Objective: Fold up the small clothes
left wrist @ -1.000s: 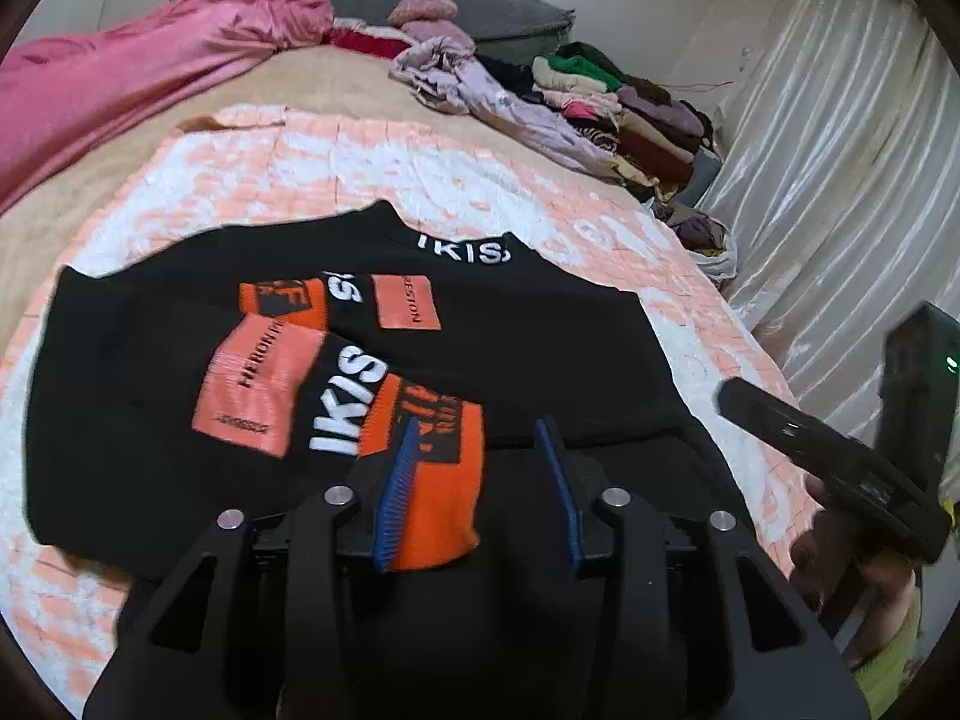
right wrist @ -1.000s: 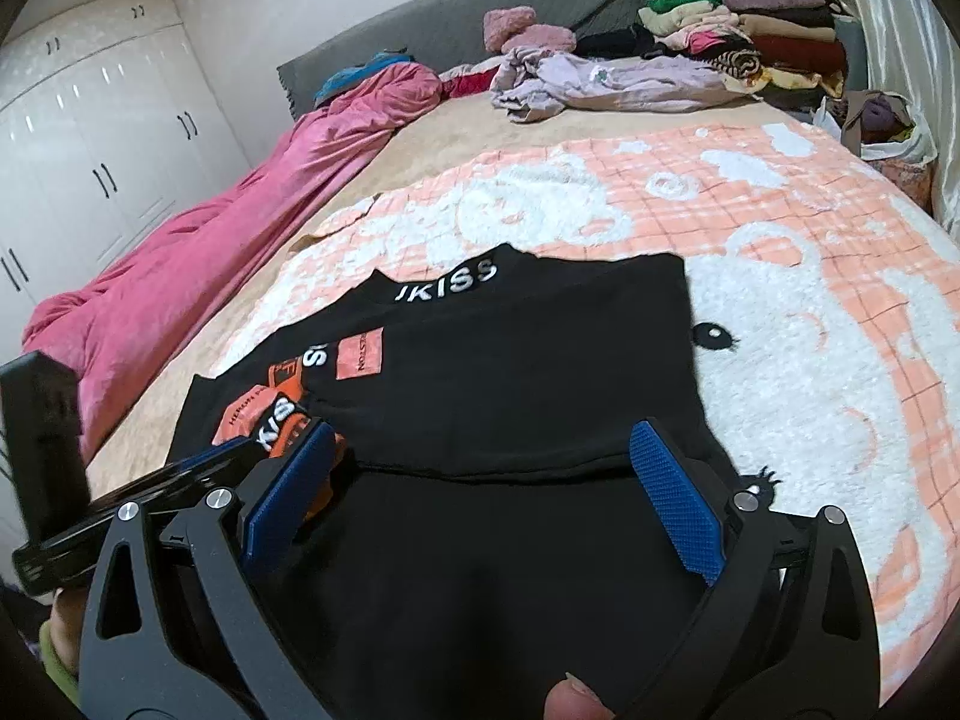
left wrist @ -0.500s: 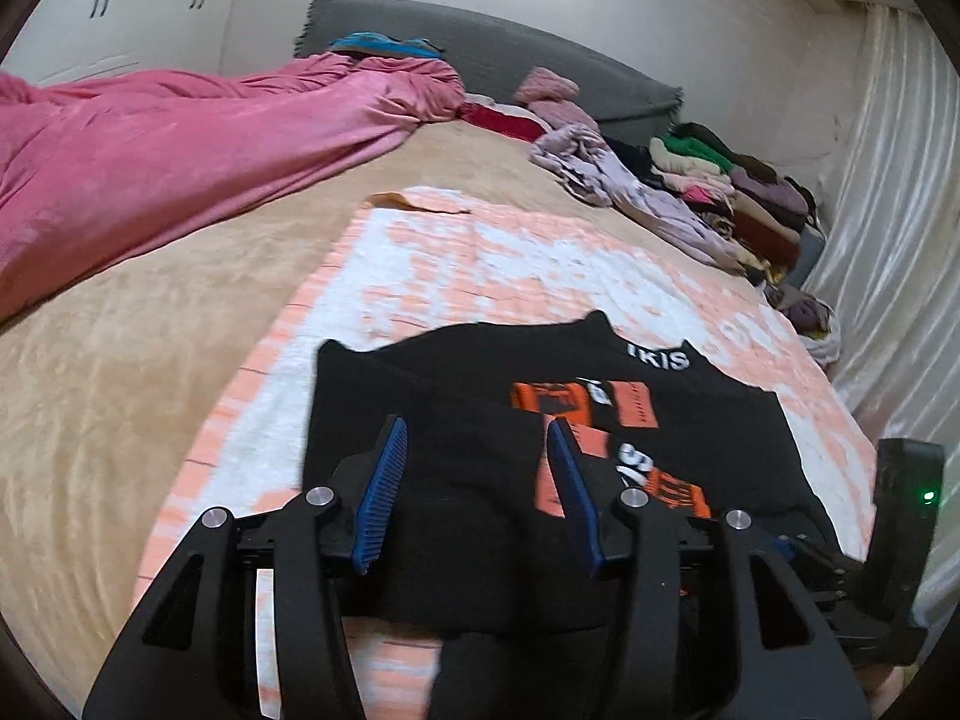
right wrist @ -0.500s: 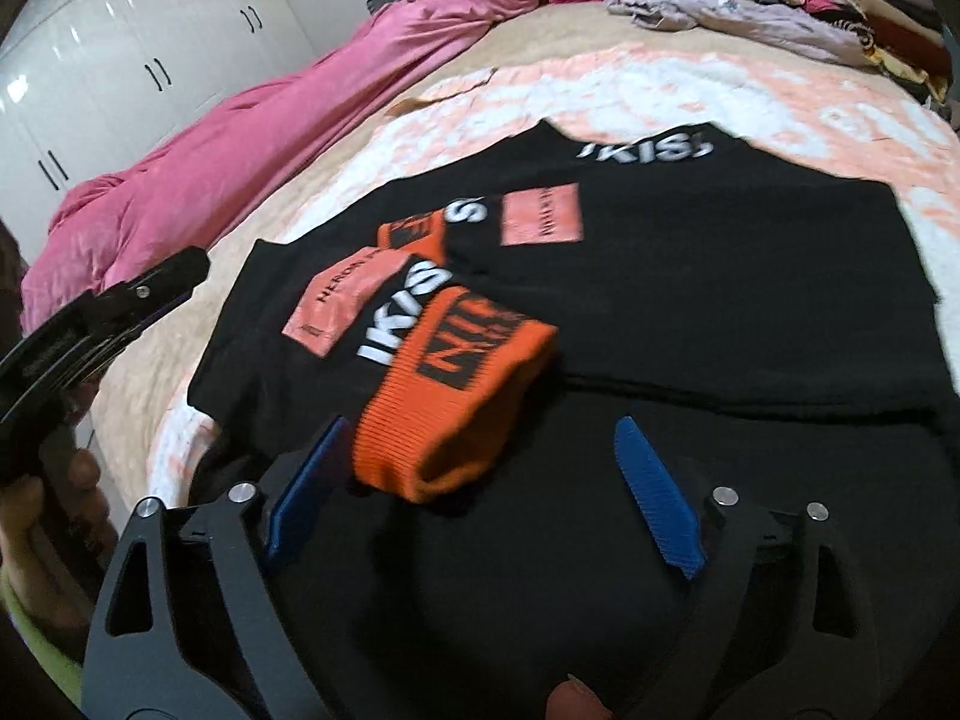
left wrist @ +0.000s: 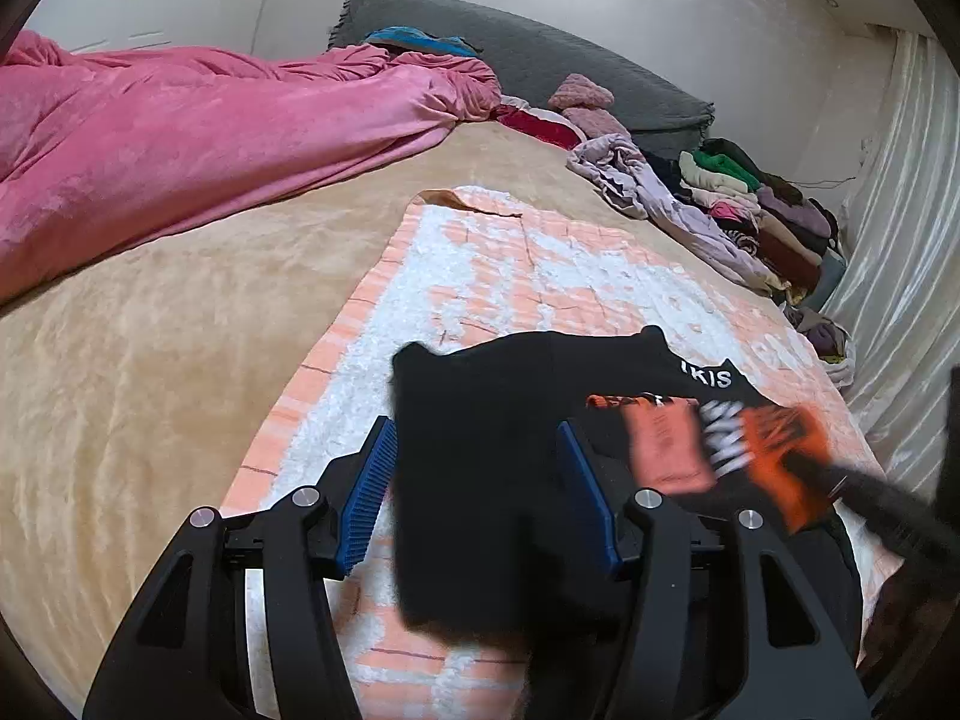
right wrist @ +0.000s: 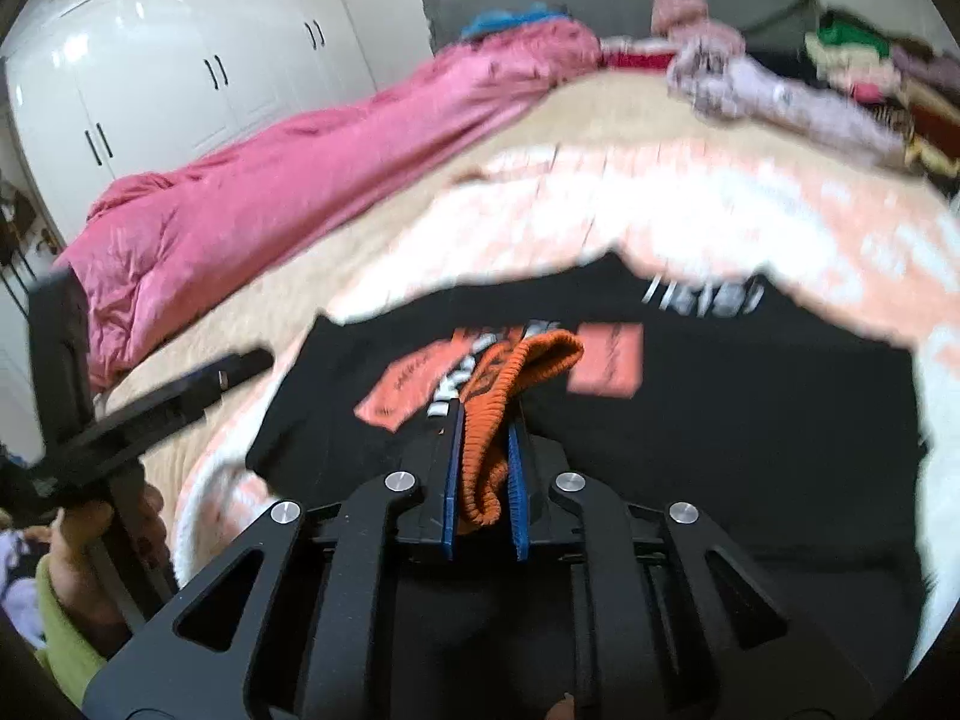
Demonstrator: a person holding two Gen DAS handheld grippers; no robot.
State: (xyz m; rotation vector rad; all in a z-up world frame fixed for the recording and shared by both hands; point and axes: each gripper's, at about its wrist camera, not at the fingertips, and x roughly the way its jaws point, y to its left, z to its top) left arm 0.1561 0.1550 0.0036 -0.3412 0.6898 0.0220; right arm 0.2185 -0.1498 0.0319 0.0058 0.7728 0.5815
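A black sweater [left wrist: 480,420] with orange patches and white lettering lies folded on a peach and white blanket [left wrist: 480,252]. My left gripper [left wrist: 477,483] hovers over its left part; its jaws are opening, black cloth lies between the blue pads and they do not press on it. My right gripper [right wrist: 483,474] is shut on the orange ribbed cuff [right wrist: 528,360] of a sleeve, lifted a little off the sweater [right wrist: 750,420]. The left wrist view shows that cuff [left wrist: 780,456] at the right, blurred. The left gripper's fingers [right wrist: 180,396] show at the left of the right wrist view, a hand [right wrist: 102,540] below them.
A pink duvet [left wrist: 180,138] runs along the bed's far left. A pile of clothes [left wrist: 750,198] sits at the back right by a pale curtain [left wrist: 900,210]. A tan bedcover [left wrist: 150,360] lies left of the blanket. White wardrobe doors [right wrist: 150,60] stand beyond the bed.
My right gripper has moved left and shut on the orange cuff. My left gripper has swung to the sweater's left side, away from the cuff, and its jaws have widened.
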